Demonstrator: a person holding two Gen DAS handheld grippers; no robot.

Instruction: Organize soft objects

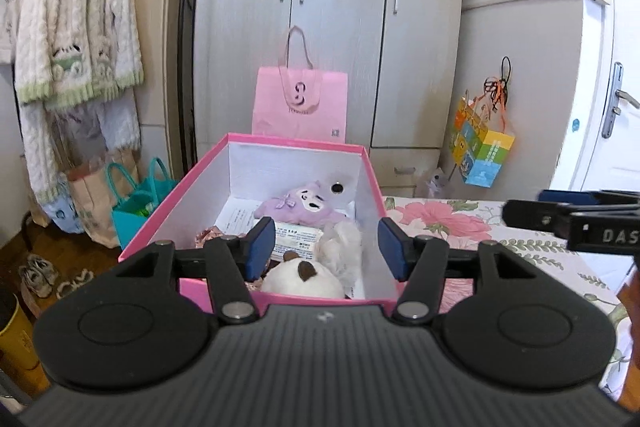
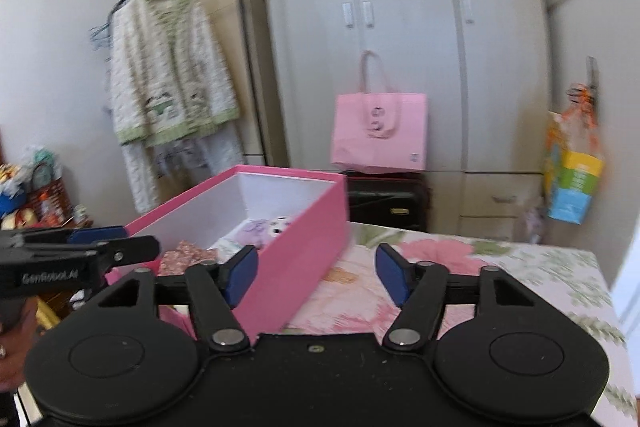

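A pink box (image 1: 160,217) with a white inside stands open on the floral bed cover. In it lie a purple plush toy (image 1: 300,205), a white plush with a brown ear (image 1: 302,277), a fluffy white soft thing (image 1: 342,239) and some printed paper. My left gripper (image 1: 326,247) is open and empty, held over the box's near end. My right gripper (image 2: 316,275) is open and empty, above the cover to the right of the box (image 2: 300,251). The purple plush (image 2: 268,227) shows in the right wrist view too. Each gripper shows at the edge of the other's view.
A floral bed cover (image 1: 500,243) spreads to the right of the box. A pink paper bag (image 1: 300,103) stands behind it before a grey wardrobe (image 1: 340,7). A knitted cardigan (image 1: 76,27) hangs on a rack at left. A colourful bag (image 1: 482,147) hangs at right.
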